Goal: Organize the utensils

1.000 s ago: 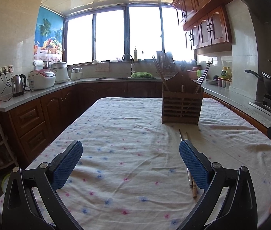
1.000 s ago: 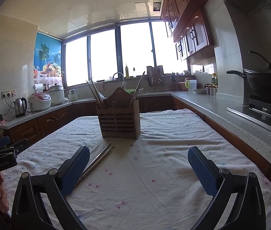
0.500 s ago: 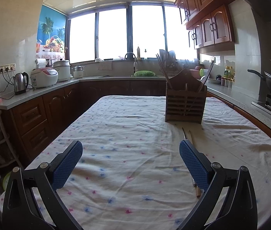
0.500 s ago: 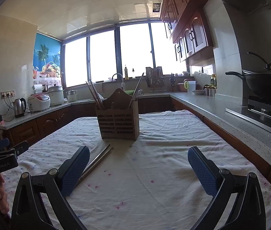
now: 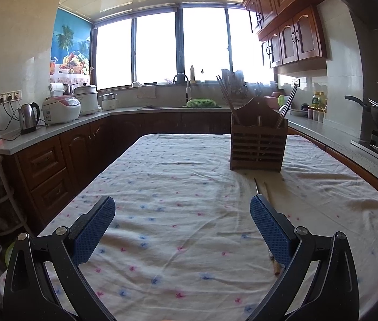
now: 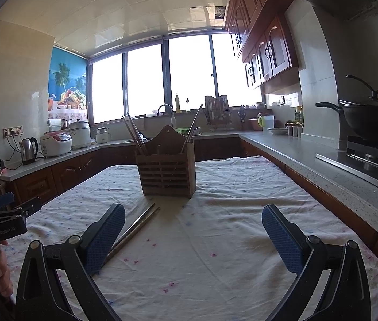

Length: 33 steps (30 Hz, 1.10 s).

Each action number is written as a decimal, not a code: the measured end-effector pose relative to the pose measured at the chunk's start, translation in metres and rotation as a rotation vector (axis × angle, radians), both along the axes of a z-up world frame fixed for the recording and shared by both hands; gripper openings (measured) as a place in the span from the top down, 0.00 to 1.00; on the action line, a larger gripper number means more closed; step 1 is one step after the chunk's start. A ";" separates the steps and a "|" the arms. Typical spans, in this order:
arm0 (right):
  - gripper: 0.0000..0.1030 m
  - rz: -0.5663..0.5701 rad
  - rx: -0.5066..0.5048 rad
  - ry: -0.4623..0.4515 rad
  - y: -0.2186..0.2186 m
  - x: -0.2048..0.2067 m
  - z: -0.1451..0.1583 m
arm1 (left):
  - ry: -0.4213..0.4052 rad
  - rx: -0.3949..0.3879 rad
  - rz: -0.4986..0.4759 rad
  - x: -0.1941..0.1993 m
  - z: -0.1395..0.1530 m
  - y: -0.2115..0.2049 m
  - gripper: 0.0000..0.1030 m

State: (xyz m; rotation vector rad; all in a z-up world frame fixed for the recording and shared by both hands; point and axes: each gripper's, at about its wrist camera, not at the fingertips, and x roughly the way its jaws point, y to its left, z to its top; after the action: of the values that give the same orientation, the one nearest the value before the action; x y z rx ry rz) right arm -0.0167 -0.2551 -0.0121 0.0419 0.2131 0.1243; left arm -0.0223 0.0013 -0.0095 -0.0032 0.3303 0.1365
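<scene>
While both sets of tongs hang wide and empty above the cloth-covered surface [image 5: 178, 187], nothing is gripped yet. Two loose chopsticks [image 6: 138, 227] lie side by side on the cloth, just in front of the wooden holder [image 6: 166, 172], which already carries upright sticks. From the right view they run beside the right tongs [image 6: 193, 238]; the left tongs [image 5: 182, 230] have them under their right finger, probably lining up for a pickup.

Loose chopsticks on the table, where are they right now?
The loose chopsticks lie flat on the tablecloth just in front of the wooden utensil holder; in the right wrist view they run toward the right gripper's left finger.
</scene>
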 end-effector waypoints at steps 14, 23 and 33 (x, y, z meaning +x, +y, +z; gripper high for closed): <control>0.00 0.009 0.004 -0.018 0.000 -0.001 0.000 | -0.023 0.009 -0.016 -0.003 0.003 -0.005 0.00; 0.00 0.009 0.007 -0.017 0.000 -0.002 0.000 | -0.027 0.010 -0.022 -0.004 0.005 -0.005 0.00; 0.00 0.019 0.007 -0.031 0.000 -0.004 0.000 | -0.026 0.003 -0.028 -0.003 0.005 -0.006 0.00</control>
State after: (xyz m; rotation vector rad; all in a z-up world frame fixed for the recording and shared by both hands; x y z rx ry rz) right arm -0.0206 -0.2555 -0.0123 0.0450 0.1823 0.1446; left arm -0.0250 -0.0044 -0.0042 0.0027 0.3039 0.1089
